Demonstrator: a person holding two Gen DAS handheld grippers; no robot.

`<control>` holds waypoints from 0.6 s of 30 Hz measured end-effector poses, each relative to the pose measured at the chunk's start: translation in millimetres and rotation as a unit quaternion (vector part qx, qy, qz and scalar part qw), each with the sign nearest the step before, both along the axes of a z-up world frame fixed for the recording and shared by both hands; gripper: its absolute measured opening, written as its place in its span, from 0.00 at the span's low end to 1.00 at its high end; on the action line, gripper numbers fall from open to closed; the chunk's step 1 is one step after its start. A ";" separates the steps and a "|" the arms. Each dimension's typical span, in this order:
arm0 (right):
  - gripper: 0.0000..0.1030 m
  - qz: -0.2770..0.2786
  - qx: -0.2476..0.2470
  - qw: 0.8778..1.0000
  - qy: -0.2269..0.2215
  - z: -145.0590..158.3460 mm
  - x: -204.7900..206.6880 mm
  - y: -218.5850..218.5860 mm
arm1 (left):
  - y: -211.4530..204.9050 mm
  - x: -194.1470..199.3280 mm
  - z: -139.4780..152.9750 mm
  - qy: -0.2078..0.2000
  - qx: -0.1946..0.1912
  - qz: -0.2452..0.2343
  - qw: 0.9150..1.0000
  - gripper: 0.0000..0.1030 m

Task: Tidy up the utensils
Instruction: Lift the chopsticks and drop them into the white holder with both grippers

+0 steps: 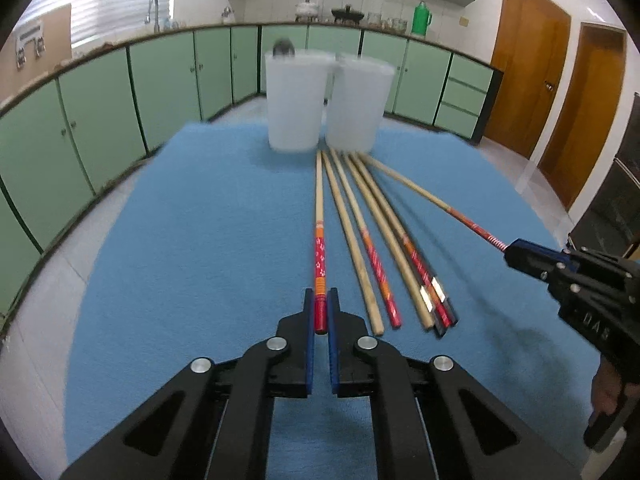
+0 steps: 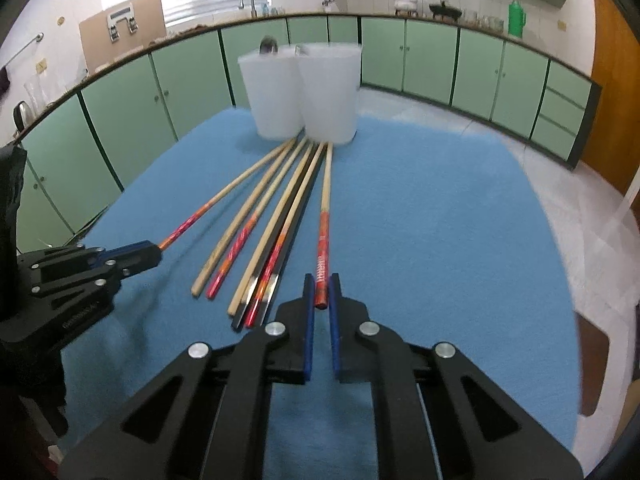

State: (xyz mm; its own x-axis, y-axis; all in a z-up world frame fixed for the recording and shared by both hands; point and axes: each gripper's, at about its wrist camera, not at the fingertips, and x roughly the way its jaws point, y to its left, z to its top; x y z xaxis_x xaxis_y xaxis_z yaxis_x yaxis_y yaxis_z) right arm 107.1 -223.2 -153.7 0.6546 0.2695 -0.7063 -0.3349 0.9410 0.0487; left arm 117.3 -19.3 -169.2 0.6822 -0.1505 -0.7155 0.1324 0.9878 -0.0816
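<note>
Clamped on both sides: my left gripper (image 1: 321,312) pinches the red painted end of one chopstick (image 1: 319,216), and my right gripper (image 2: 321,292) is closed the same way on the red end of another chopstick (image 2: 325,208). Each stick runs straight out from its jaws, long axis in line with the fingers, bare wooden tip pointing away toward the two white cups (image 1: 324,104) at the far side of the blue cloth (image 1: 200,240).

Between my two held sticks lie the loose chopsticks (image 1: 384,240), fanned on the cloth, tips gathered near the cup bases and painted ends toward me. In the left wrist view the left stick's tip sits just before the gap between the cups. In the right wrist view the right stick's tip ends at the base of the right cup (image 2: 330,92), so I judge that hand the nearer to it. A spoon bowl (image 1: 283,48) shows above the left cup's rim.

What matters next, I reckon, is tilting each stick tip-down over a rim; the cups lie dead ahead along both shafts.
</note>
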 end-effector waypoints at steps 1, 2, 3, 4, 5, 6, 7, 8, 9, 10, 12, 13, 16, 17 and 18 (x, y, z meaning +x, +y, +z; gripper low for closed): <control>0.06 0.000 0.001 1.000 -0.007 6.3 -0.3 -1.0 | 0.7 -1.1 6.7 -0.009 0.002 -0.001 1.000 0.05; 0.06 0.001 0.002 1.000 -0.018 15.3 -0.6 -2.8 | 1.7 -3.1 16.8 -0.022 0.005 -0.001 1.000 0.05; 0.06 0.002 0.002 1.000 -0.026 21.5 -0.6 -4.4 | 2.3 -4.9 24.3 -0.033 0.006 0.000 0.999 0.06; 0.06 0.002 0.002 0.999 -0.039 31.8 -0.3 -6.4 | 4.0 -5.5 35.4 -0.048 0.006 0.000 0.999 0.06; 0.06 0.003 0.003 0.999 -0.049 40.3 0.6 -8.1 | 5.3 -5.3 41.8 -0.056 0.004 0.000 0.998 0.06; 0.06 0.003 0.006 0.998 -0.059 49.6 2.3 -9.9 | 6.9 -4.6 50.2 -0.066 0.002 0.000 0.998 0.06; 0.05 0.003 0.009 0.998 -0.067 56.6 3.8 -11.5 | 8.9 -3.2 61.0 -0.079 0.000 0.000 0.997 0.06; 0.05 0.004 0.014 0.997 -0.073 64.1 5.4 -14.1 | 8.3 -2.6 69.7 -0.087 -0.001 -0.001 0.996 0.06; 0.05 0.005 0.020 0.997 -0.078 71.9 7.6 -16.1 | 9.5 -0.7 76.6 -0.092 -0.003 -0.003 0.996 0.06; 0.05 0.006 0.029 0.996 -0.082 82.7 11.3 -19.0 | 10.5 1.1 83.5 -0.096 -0.006 -0.006 0.995 0.06; 0.05 0.006 0.046 0.995 -0.091 97.3 16.5 -24.1 | 12.6 3.0 98.4 -0.107 -0.009 -0.008 0.994 0.06; 0.05 0.006 0.050 0.994 -0.095 102.3 17.5 -25.7 | 13.1 3.5 106.0 -0.116 -0.007 -0.009 0.993 0.06; 0.05 0.007 0.059 0.993 -0.103 117.6 26.0 -29.8 | 13.3 2.4 119.5 -0.130 -0.008 -0.014 0.991 0.06; 0.05 0.008 0.060 0.993 -0.103 120.8 29.7 -30.0 | 13.6 3.3 123.6 -0.135 -0.010 -0.016 0.991 0.06; 0.05 0.009 0.059 0.993 -0.103 123.5 33.9 -29.8 | 14.0 5.3 126.2 -0.138 -0.010 -0.017 0.990 0.06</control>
State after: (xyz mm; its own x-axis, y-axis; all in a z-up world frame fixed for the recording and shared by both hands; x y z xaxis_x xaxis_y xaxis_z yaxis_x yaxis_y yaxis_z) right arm 141.0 -253.0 -30.2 0.7756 0.3561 -0.5212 -0.3667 0.9262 0.0873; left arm 122.7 -5.3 -43.0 0.8458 -0.1898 -0.4986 0.1859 0.9809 -0.0580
